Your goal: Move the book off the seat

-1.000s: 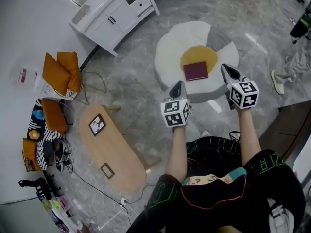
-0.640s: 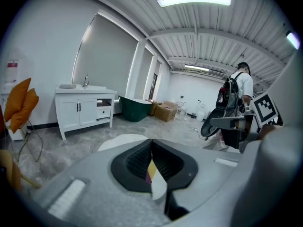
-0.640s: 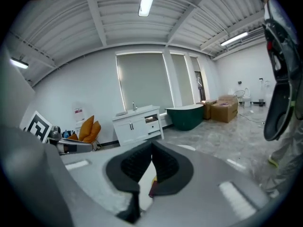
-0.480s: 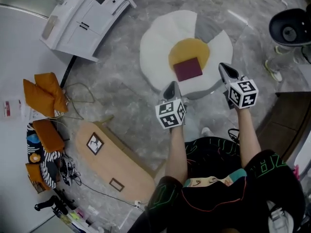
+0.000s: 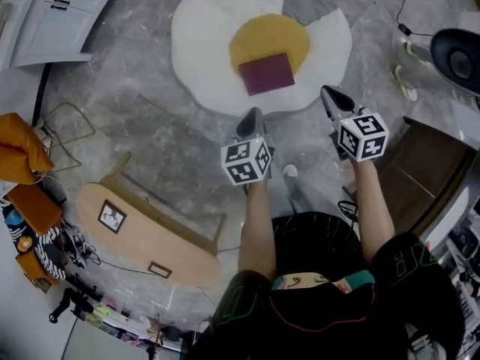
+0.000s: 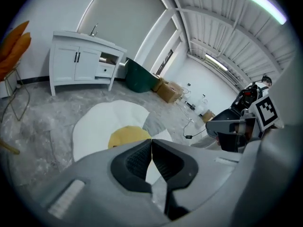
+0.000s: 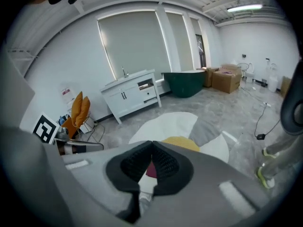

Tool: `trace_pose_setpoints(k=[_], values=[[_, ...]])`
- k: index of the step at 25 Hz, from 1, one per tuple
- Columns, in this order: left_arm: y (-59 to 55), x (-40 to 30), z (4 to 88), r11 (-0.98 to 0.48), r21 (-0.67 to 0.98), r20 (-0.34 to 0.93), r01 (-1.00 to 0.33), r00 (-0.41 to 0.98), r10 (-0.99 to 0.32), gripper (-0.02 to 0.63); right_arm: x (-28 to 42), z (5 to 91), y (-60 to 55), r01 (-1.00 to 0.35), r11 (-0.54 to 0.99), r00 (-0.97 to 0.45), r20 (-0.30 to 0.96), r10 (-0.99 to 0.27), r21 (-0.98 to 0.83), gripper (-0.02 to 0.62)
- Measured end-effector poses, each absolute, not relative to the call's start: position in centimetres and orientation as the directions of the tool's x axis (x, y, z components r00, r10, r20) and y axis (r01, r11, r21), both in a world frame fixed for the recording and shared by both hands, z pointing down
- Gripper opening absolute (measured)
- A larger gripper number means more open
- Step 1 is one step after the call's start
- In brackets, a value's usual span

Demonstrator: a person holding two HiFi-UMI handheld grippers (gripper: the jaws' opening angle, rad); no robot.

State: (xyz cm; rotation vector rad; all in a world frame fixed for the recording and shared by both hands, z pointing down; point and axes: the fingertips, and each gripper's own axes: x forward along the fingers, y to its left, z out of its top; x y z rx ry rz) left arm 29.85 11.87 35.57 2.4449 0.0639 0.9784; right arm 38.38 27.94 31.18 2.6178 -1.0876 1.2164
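Observation:
A maroon book (image 5: 266, 73) lies flat on the yellow middle of a white, egg-shaped floor seat (image 5: 202, 28). My left gripper (image 5: 251, 117) hangs shut just short of the seat's near edge, a little left of the book. My right gripper (image 5: 331, 96) is shut too, off the seat's near right edge. Neither touches the book. In the left gripper view the shut jaws (image 6: 151, 142) cover the book, and only the seat (image 6: 102, 122) shows. In the right gripper view a sliver of the book (image 7: 151, 170) shows behind the shut jaws (image 7: 151, 144).
A white cabinet (image 5: 45, 10) stands at the far left. An oval wooden table (image 5: 142, 231) lies at my left, with orange cushions (image 5: 19, 148) beyond it. Dark furniture (image 5: 420, 167) and a round black object (image 5: 457, 55) stand at right. A green tub (image 7: 187, 82) sits by the far wall.
Both grippers have come down and forward toward the seat, staying shut. The seat and book now look larger and closer in the head view.

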Motion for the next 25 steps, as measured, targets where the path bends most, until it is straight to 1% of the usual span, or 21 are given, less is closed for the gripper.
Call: trace_pose_setpoints(k=[5,7,11,17,21,22,24,25], values=[[11.9,31.8,40.5,-0.866,0.486,0.662,-0.120,0.697,0.275,0.012,40.0,34.9,25.2,-0.708,-0.689,0.377,0.743,-0.553,-0.154,0.003],[11.8,32.8,42.8,-0.868,0.482,0.679,-0.121,0.677,0.283,0.012,41.0,36.3,24.3,-0.712,-0.682,0.364,0.744,-0.561,-0.166,0.003],[11.3,33.9,49.4,-0.855,0.491,0.714,-0.167,0.639,0.285,0.012,41.7,41.2,24.1,-0.720,-0.670,0.332,0.756,-0.564,-0.183,0.003],[12.0,32.4,57.1,-0.863,0.470,0.766,-0.185,0.572,0.295,0.014,40.5,51.7,27.7,-0.727,-0.667,0.254,0.839,-0.481,-0.162,0.003],[11.5,33.1,61.1,-0.899,0.404,0.795,-0.170,0.551,0.254,0.015,41.6,57.0,28.6,-0.709,-0.683,0.250,0.843,-0.477,-0.177,0.003],[11.4,33.2,62.3,-0.904,0.392,0.801,-0.171,0.548,0.243,0.031,41.9,58.3,28.6,-0.708,-0.683,0.250,0.840,-0.481,-0.180,0.003],[11.3,33.2,64.5,-0.909,0.381,0.810,-0.169,0.535,0.240,0.138,42.2,60.7,28.5,-0.704,-0.686,0.252,0.839,-0.482,-0.183,0.003],[11.3,33.1,65.4,-0.911,0.378,0.816,-0.164,0.524,0.244,0.166,42.3,61.8,28.6,-0.698,-0.694,0.261,0.840,-0.476,-0.177,0.003]])
